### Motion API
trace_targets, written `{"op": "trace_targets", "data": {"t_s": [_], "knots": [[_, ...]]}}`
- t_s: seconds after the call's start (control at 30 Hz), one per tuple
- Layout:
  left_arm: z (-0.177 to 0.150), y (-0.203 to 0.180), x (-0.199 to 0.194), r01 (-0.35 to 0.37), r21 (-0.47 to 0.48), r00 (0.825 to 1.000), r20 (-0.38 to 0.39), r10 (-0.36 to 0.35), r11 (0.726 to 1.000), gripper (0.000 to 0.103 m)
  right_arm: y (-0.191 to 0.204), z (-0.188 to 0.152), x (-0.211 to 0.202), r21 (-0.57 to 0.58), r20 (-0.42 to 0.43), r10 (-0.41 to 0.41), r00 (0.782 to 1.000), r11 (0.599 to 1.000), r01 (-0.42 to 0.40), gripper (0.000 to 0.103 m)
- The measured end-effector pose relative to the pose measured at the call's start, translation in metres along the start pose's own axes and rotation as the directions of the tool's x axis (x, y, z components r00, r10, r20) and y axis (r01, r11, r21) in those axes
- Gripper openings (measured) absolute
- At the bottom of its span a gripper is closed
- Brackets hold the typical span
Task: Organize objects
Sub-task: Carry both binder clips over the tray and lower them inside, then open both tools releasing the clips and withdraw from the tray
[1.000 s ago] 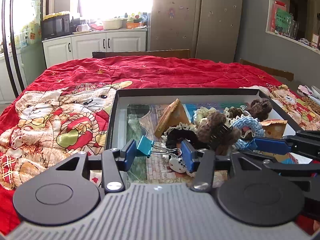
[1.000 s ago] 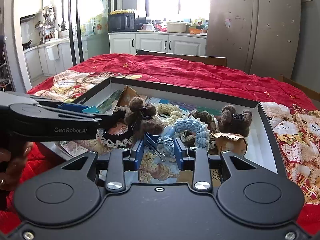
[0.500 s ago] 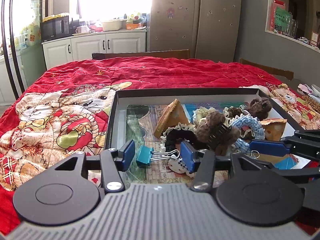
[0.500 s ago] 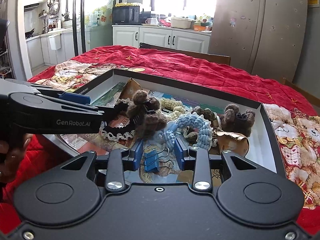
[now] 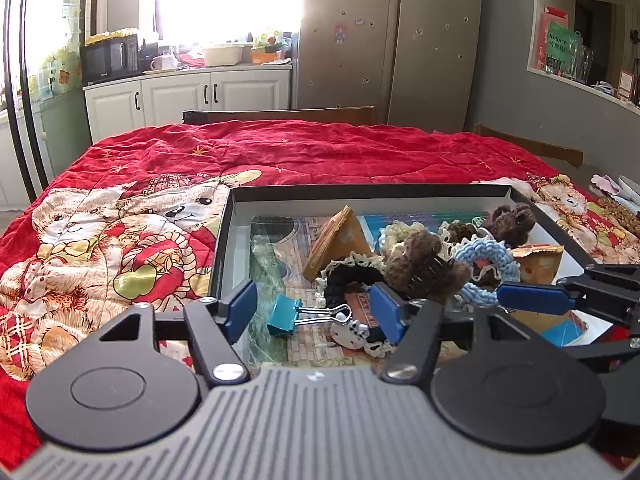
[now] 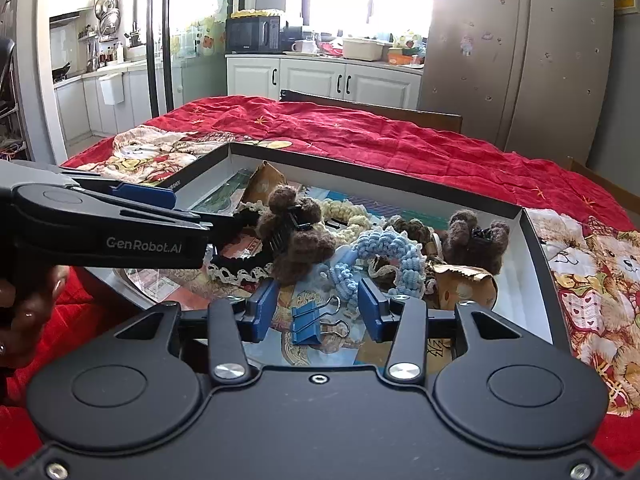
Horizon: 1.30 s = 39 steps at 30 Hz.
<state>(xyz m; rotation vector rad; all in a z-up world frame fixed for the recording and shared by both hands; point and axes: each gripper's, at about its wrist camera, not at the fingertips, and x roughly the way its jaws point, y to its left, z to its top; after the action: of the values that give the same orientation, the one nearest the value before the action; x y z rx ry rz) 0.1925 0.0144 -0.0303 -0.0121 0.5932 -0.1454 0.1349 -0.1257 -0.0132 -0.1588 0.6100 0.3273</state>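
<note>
**Two clips loose in the tray, both grippers spread wide**

The left hand-held gripper point(image 5: 312, 314) stands wide, holding nothing; a teal clip point(image 5: 285, 314) lies between its fingers on the tray point(image 5: 360, 192) floor. The right hand-held gripper point(image 6: 318, 314) is equally wide around a blue clip point(image 6: 307, 325).

Risk, as I judge it: closing on the wire handles could flip a clip or snag the black lace band point(image 5: 352, 276) just ahead.

Only the right view shows the blue clip; only the left shows the teal one.
</note>
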Motion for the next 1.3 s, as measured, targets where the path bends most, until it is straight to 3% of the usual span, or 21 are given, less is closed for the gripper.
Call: {"op": "trace_targets", "data": {"t_s": [0.27, 0.5, 0.97, 1.3], "knots": [[0.001, -0.002, -0.01, 0.007, -0.007, 1.0, 0.01, -0.007, 1.0, 0.085, -0.002, 0.001, -0.009, 0.01, 0.009, -0.006, 1.0, 1.0, 0.006, 0.044], [-0.001, -0.003, -0.023, 0.007, -0.013, 1.0, 0.001, -0.007, 1.0, 0.087, -0.003, -0.002, -0.027, 0.013, 0.024, -0.009, 1.0, 1.0, 0.008, 0.045], [-0.013, -0.012, -0.07, -0.037, 0.012, 0.999, 0.009, 0.037, 0.999, 0.097, -0.02, -0.015, -0.089, 0.092, 0.068, -0.027, 0.997, 0.996, 0.021, 0.06], [-0.033, -0.028, -0.11, -0.014, 0.031, 1.0, 0.001, 0.014, 0.999, 0.103, -0.034, -0.031, -0.14, 0.119, 0.085, -0.08, 0.993, 0.99, 0.07, 0.074]]}}
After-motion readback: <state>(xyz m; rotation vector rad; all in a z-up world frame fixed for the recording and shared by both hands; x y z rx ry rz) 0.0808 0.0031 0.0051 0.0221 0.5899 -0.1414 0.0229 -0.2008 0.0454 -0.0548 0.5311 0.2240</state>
